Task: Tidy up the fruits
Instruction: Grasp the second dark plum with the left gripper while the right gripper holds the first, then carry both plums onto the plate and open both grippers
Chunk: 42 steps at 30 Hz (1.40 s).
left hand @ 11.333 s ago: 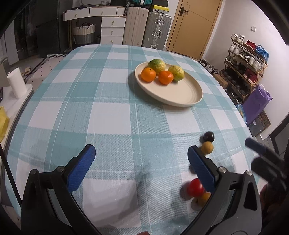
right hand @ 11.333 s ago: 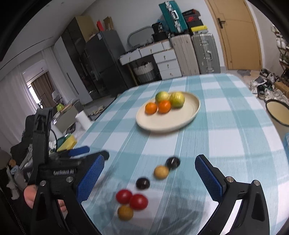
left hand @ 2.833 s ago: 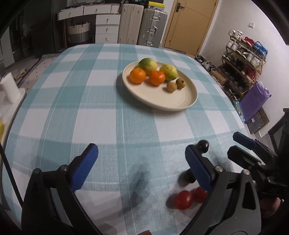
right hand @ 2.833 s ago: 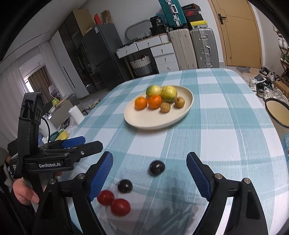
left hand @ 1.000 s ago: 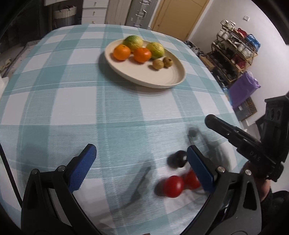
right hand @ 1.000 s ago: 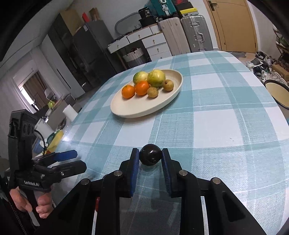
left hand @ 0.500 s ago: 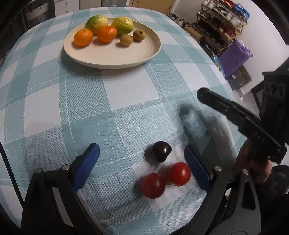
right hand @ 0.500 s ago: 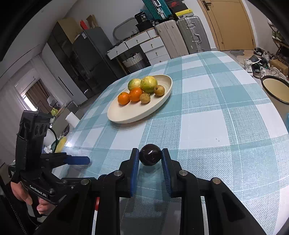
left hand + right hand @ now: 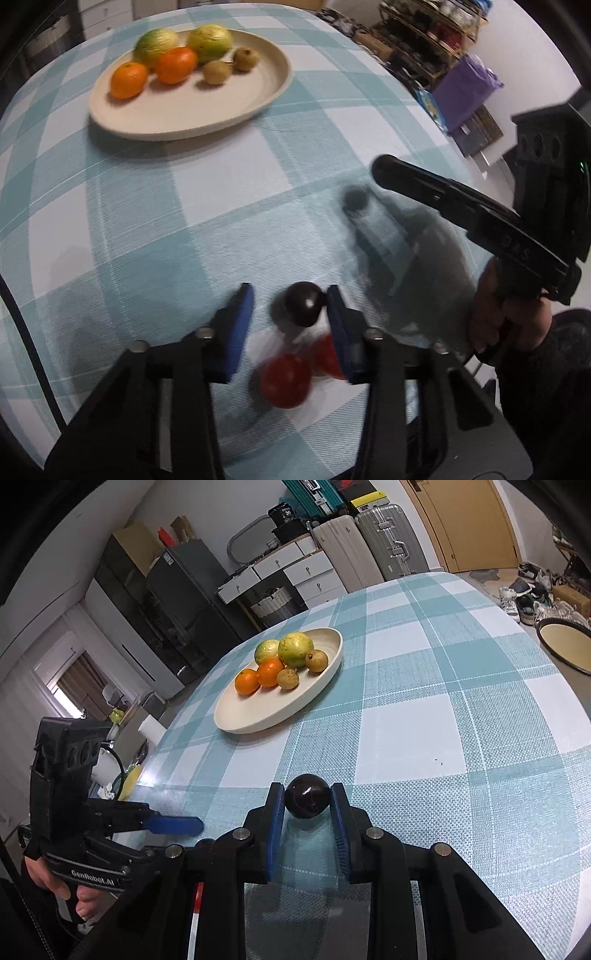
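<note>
Change noted: the left claw has just been closing around a dark round fruit near the tabletop's near edge, where half a second ago its jaws stood wide over that fruit and the two red tomatoes. In the blurred left wrist view the right-hand pad touches the fruit's side; a sliver of cloth shows between the fruit and the left-hand pad, so a full pinch is not confirmed. The fruit appears to sit on the checked cloth, not lifted. One red tomato lies just beside it toward the near edge, the second red tomato partly hidden behind the right-hand pad.

The right claw is pressed onto a second dark fruit, both pads against its sides, held above the cloth as it was a second ago.

The plate, toward the far side of the tabletop, carries two green-yellow fruits, two oranges and two small brown fruits.

Judgement: both dark fruits look set to follow to the plate; the tomatoes remain to be collected. The left grasp sits off-centre and crowds the tomato.
</note>
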Each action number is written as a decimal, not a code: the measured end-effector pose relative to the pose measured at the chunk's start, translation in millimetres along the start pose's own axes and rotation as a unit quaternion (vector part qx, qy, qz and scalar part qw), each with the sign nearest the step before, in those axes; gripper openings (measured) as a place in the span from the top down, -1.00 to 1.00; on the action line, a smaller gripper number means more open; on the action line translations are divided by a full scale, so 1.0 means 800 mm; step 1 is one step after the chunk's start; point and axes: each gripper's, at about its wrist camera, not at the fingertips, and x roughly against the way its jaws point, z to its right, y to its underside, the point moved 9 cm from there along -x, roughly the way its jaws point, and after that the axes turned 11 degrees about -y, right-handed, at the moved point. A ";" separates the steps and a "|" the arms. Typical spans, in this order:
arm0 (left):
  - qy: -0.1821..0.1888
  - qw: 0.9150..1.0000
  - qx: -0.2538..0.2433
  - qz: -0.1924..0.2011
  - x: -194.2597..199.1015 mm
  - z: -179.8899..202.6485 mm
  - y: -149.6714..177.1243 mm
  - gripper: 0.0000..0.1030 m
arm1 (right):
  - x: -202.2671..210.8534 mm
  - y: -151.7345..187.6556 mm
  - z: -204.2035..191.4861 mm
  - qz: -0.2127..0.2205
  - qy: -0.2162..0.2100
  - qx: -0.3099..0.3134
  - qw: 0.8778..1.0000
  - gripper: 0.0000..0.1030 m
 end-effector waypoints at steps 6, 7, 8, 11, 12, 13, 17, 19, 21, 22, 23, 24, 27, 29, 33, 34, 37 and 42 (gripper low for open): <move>0.000 1.000 -0.014 0.002 -0.001 0.011 -0.007 0.60 | 0.002 0.000 0.001 0.002 -0.006 -0.003 1.000 0.50; 0.000 1.000 -0.012 0.001 0.000 0.009 -0.008 0.60 | 0.002 0.000 0.000 0.002 -0.006 -0.003 1.000 0.50; -0.004 1.000 -0.010 0.004 0.001 0.006 -0.010 0.60 | 0.002 0.000 0.000 0.002 -0.006 -0.002 1.000 0.50; -0.002 1.000 0.004 0.009 0.005 -0.006 -0.015 0.60 | 0.001 0.000 -0.001 0.001 -0.005 -0.001 1.000 0.50; -0.001 1.000 0.008 0.010 0.006 -0.010 -0.017 0.60 | 0.001 0.000 -0.001 0.000 -0.004 -0.001 1.000 0.50; -0.001 1.000 0.013 0.013 0.007 -0.014 -0.019 0.60 | 0.000 0.000 -0.001 -0.001 -0.003 -0.001 1.000 0.50; 0.006 0.998 0.051 0.041 0.020 -0.040 -0.035 0.60 | -0.005 -0.005 -0.003 -0.004 -0.002 0.001 1.000 0.50; 0.012 0.996 0.070 0.058 0.029 -0.054 -0.044 0.60 | -0.008 -0.009 -0.006 -0.006 -0.002 0.003 1.000 0.50; 0.016 0.993 0.089 0.076 0.037 -0.070 -0.055 0.60 | -0.012 -0.014 -0.011 -0.007 -0.004 0.007 1.000 0.50; 0.015 0.992 0.098 0.081 0.039 -0.078 -0.059 0.60 | -0.015 -0.017 -0.014 -0.008 -0.005 0.009 1.000 0.50; 0.015 0.991 0.107 0.085 0.041 -0.087 -0.064 0.60 | -0.017 -0.019 -0.016 -0.008 -0.006 0.011 1.000 0.50; 0.015 0.990 0.111 0.086 0.042 -0.092 -0.067 0.60 | -0.020 -0.023 -0.020 -0.010 -0.007 0.016 1.000 0.50; 0.015 0.987 0.133 0.093 0.039 -0.116 -0.082 0.60 | -0.032 -0.036 -0.031 -0.014 -0.010 0.028 0.999 0.50; 0.011 0.984 0.147 0.098 0.038 -0.134 -0.092 0.60 | -0.040 -0.045 -0.039 -0.015 -0.012 0.035 0.999 0.50; 0.021 0.979 0.172 0.106 0.028 -0.159 -0.120 0.60 | -0.060 -0.063 -0.055 -0.024 -0.014 0.053 0.998 0.50; 0.023 0.978 0.176 0.107 0.026 -0.164 -0.127 0.60 | -0.066 -0.067 -0.059 -0.026 -0.014 0.059 0.998 0.50; 0.031 0.976 0.188 0.109 0.020 -0.178 -0.144 0.60 | -0.088 -0.079 -0.072 -0.035 -0.016 0.080 0.996 0.50; 0.041 0.972 0.203 0.111 0.007 -0.196 -0.165 0.60 | -0.122 -0.100 -0.080 -0.041 -0.022 0.086 0.995 0.50</move>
